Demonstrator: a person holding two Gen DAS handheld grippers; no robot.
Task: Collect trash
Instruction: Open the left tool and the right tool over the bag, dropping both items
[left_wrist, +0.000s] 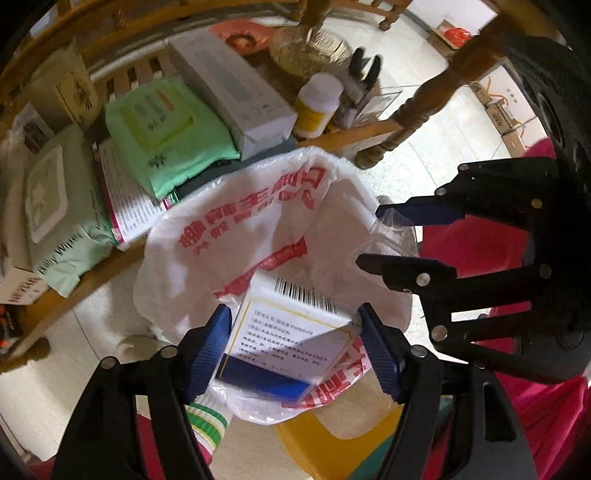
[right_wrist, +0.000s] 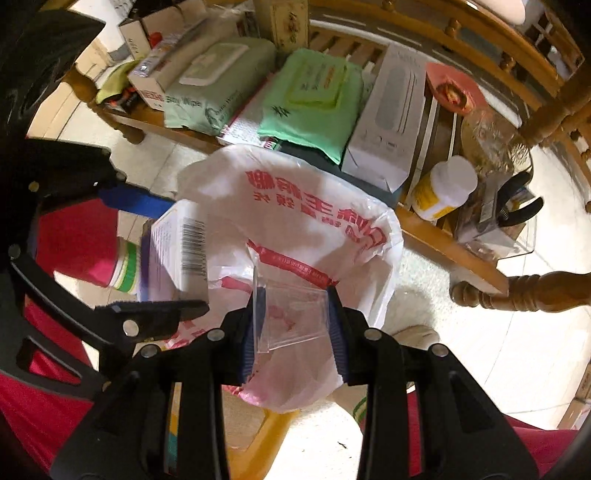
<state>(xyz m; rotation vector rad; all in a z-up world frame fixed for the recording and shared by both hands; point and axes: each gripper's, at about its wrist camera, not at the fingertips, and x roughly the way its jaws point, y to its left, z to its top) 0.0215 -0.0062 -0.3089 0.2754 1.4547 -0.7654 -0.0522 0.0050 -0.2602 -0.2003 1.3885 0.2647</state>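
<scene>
The left gripper (left_wrist: 291, 347) has its jaws closed on a white medicine box (left_wrist: 291, 328) with a barcode and a blue end, pinched across its width between the blue pads (left_wrist: 208, 343). The box hangs over the open mouth of a white plastic bag (left_wrist: 236, 236) printed with red characters; its lower blue end is blurred, and the print on its face is too small to read.

The right gripper (right_wrist: 293, 321) has its jaws closed on a piece of clear plastic packaging (right_wrist: 291, 314), also above the bag's mouth. Being transparent, the piece is hard to outline; only its edges and glints show. In the left wrist view it appears as a faint clear sheet (left_wrist: 397, 229) between the right gripper's fingers.

The bag's bottom is hidden by the grippers and its own folds, so its contents cannot be made out. What it rests on is unclear; a yellow stool (left_wrist: 332, 439) shows partly beneath it.

Behind the bag, a low wooden shelf (right_wrist: 443, 236) carries a green wipes pack (right_wrist: 314, 99), a paler wipes pack (right_wrist: 218, 81), a long white box (right_wrist: 391, 114), a white bottle with a yellow label (right_wrist: 443, 188) and black-handled pliers (right_wrist: 517, 206). The shelf's far ends are cut off by the fisheye rim. Red clothing (left_wrist: 535, 406) fills the lower corners.
</scene>
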